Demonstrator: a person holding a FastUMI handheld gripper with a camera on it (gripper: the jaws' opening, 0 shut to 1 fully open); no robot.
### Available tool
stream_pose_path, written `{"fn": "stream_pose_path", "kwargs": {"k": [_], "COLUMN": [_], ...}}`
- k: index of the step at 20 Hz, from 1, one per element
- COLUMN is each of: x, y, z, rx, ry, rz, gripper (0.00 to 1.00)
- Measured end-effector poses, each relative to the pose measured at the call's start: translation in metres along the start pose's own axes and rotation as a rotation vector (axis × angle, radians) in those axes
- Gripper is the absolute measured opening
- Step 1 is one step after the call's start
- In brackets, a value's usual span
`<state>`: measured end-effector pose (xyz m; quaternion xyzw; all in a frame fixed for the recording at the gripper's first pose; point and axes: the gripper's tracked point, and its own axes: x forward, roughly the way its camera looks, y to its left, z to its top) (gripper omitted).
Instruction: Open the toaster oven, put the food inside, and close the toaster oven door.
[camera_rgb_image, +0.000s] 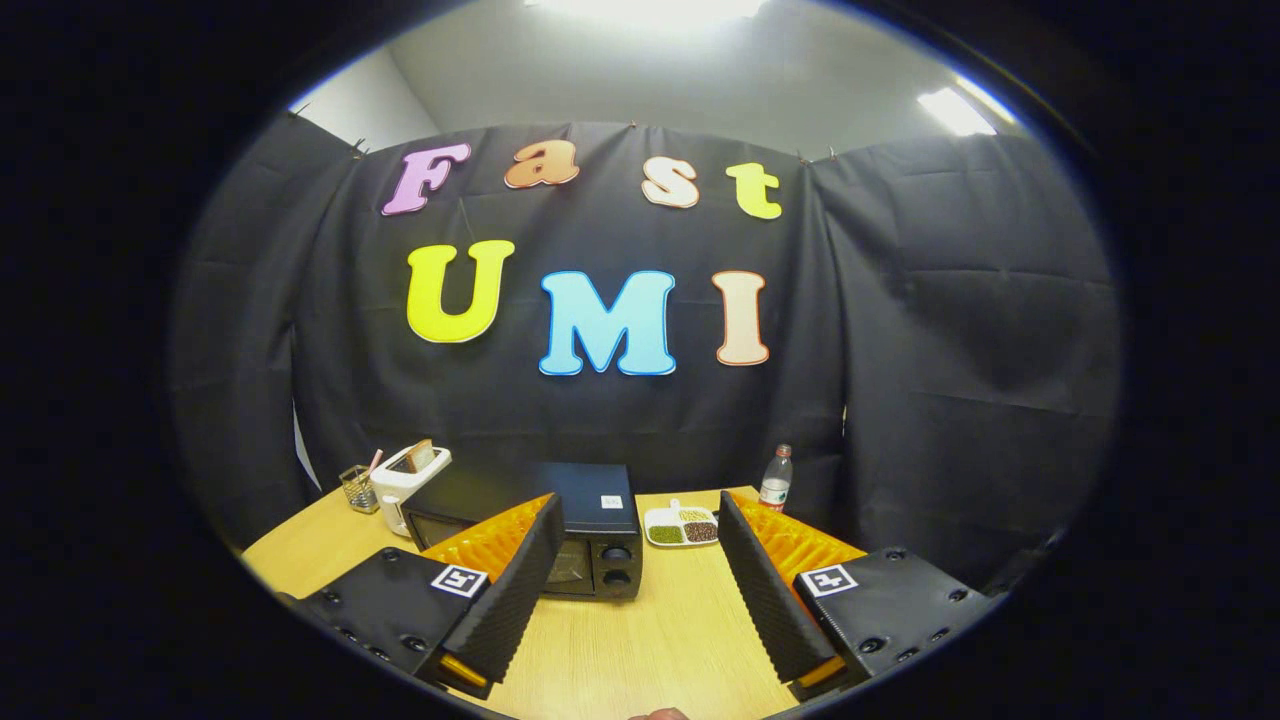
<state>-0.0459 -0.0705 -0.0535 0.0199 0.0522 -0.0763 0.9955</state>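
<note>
Toaster oven sits on the wooden counter in the lower middle of the frame, just ahead of the tool and a bit toward its left finger, which hides part of the front, so I cannot tell for sure if the door is shut. The tool is wide open and holds nothing. A small white dish of food lies beside the oven's right side, beyond the gap between the fingers, and a white toaster stands behind the oven's left side.
</note>
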Motion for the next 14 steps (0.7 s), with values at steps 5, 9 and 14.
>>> {"fn": "stream_pose_path", "kwargs": {"k": [5,9,14], "x": [0.007,0.011,0.014], "y": [0.015,0.034,0.041], "z": [0.013,0.013,0.014], "rx": [-0.01,-0.018,-0.03], "ry": [-0.019,-0.012,-0.005], "rz": [0.029,0.061,0.058], "gripper": [0.98,0.98,0.98]}}
